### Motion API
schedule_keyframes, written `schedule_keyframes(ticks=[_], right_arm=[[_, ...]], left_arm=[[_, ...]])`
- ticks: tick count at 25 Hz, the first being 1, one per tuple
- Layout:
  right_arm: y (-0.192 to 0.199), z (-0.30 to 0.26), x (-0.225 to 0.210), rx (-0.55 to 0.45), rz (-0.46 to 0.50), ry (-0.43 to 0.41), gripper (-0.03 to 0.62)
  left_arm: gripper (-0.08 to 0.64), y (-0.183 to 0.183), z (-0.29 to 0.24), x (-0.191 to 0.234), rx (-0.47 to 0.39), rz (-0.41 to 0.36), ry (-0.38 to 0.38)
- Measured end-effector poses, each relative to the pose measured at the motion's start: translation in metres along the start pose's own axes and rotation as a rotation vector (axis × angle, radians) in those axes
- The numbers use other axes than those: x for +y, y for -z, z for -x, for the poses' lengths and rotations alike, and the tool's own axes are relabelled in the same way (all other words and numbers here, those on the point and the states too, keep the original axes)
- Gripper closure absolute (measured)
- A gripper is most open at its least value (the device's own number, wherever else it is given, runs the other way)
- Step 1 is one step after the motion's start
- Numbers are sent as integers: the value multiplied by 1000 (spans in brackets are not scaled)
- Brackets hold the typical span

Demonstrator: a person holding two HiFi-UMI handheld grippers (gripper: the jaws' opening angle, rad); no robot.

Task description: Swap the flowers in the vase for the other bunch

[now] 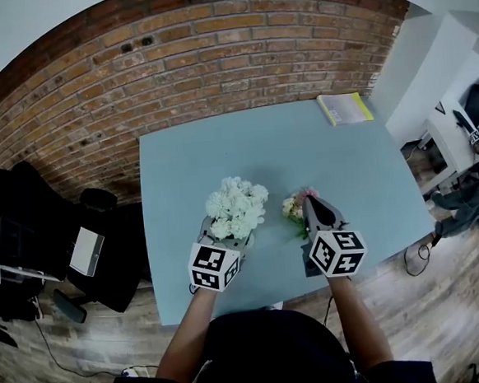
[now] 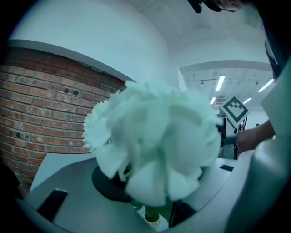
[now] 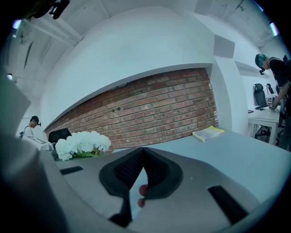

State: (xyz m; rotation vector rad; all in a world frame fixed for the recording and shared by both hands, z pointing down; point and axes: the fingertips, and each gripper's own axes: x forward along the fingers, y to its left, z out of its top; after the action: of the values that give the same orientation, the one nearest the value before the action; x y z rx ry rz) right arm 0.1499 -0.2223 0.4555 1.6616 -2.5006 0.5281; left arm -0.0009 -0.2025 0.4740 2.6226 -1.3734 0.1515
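Left gripper (image 1: 226,232) clamps a fluffy white flower bunch (image 1: 236,205) above the pale blue table (image 1: 172,175). Right gripper (image 1: 308,198) is pinched shut (small pink-and-cream flowers (image 1: 293,208) at its tips).

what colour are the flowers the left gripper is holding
The flowers are white; the head view shows them best.

Grippers: two, left gripper (image 1: 226,230) and right gripper (image 1: 308,201), one marker cube each. Flower bunches: two, one white bunch (image 1: 236,205) and one small pink-and-cream bunch (image 1: 294,208). Table (image 1: 220,151): one. Yellow book (image 1: 345,108): one. Black office chair (image 1: 27,220): one. Bystanders: two, person by chair (image 3: 32,125) and person by desk (image 3: 273,68).
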Motion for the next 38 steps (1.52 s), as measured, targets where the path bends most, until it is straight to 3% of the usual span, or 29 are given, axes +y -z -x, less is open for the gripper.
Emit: schedule_keyframes(ticks=[27,38], right_arm=[[1,-11,19,-2,-9,-32,580],[2,-21,36,5,-6,-66,580]], left_arm=[[342,-63,19,-9,-113,-30,14],[342,-74,42,9,-146,-3,-25]])
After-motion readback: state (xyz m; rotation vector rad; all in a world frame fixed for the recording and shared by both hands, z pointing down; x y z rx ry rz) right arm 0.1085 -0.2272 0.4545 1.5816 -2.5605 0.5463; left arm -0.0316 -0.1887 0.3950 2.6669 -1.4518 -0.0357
